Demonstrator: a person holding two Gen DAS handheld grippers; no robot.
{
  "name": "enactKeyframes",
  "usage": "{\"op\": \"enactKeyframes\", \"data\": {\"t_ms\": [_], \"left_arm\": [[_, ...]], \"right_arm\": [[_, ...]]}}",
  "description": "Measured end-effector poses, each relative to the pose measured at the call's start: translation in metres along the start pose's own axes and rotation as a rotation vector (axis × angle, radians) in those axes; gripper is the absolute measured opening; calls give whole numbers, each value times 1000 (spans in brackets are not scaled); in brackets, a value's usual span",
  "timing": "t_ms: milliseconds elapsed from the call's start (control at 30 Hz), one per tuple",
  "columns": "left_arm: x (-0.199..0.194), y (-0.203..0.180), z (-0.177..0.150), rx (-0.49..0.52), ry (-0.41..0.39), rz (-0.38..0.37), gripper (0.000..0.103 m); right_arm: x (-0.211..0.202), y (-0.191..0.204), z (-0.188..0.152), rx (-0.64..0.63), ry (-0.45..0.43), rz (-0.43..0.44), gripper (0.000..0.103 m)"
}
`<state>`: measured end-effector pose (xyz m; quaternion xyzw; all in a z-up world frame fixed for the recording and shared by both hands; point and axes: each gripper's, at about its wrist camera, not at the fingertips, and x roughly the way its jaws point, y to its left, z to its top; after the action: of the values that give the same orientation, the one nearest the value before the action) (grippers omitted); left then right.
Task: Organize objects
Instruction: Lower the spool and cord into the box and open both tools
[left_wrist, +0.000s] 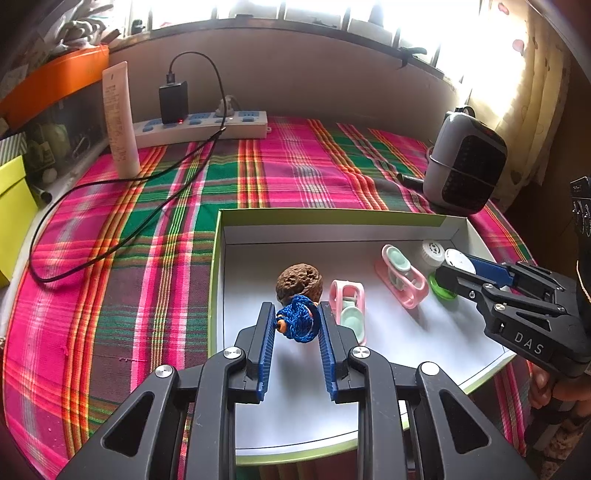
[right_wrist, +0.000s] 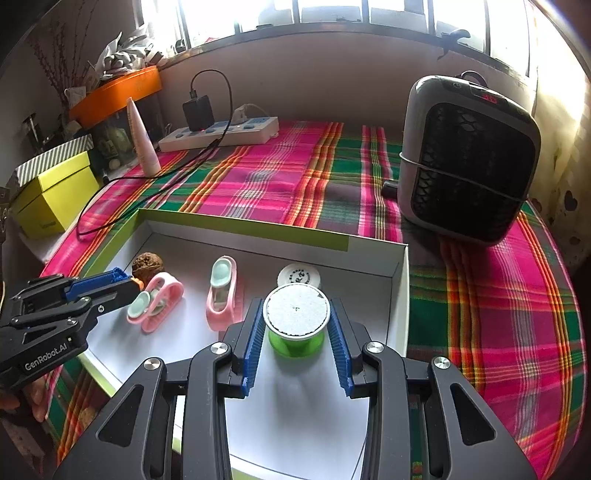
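I'm in a home, at a table under a bright window (right_wrist: 332, 11): plaid tablecloth (left_wrist: 295, 166), power strip (left_wrist: 201, 127) with a charger, small heater (right_wrist: 469, 158), lotion tube (left_wrist: 120, 118), cluttered shelf boxes (right_wrist: 55, 192).

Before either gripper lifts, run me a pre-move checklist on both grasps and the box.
1. Left gripper closed on the blue knitted ornament: ok, both pads touch it.
2. Right gripper closed on the green thread spool: cannot tell; the pads flank its white top, contact unclear.
3. Walnut apart from the ornament: cannot tell; it sits right behind, possibly touching.
4. Nearer pink clip clear of the left gripper: not ok, it lies right beside the finger.
5. White round cap clear of the spool: ok, it lies behind it.
6. White box flat on the plaid cloth: ok.
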<state>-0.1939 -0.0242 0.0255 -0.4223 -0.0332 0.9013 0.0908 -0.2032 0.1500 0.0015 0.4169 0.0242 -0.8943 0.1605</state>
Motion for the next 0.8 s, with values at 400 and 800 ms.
{"op": "enactKeyframes", "data": {"t_ms": [400,800], "left_arm": [[0,-2,-1,12,1,1,24],[-4,-4,-2,19,-5,-1,32]], "right_arm": [[2,3,-2,-6,13,-13,36],[-3,5,-1,-2,2,-22,36]]}}
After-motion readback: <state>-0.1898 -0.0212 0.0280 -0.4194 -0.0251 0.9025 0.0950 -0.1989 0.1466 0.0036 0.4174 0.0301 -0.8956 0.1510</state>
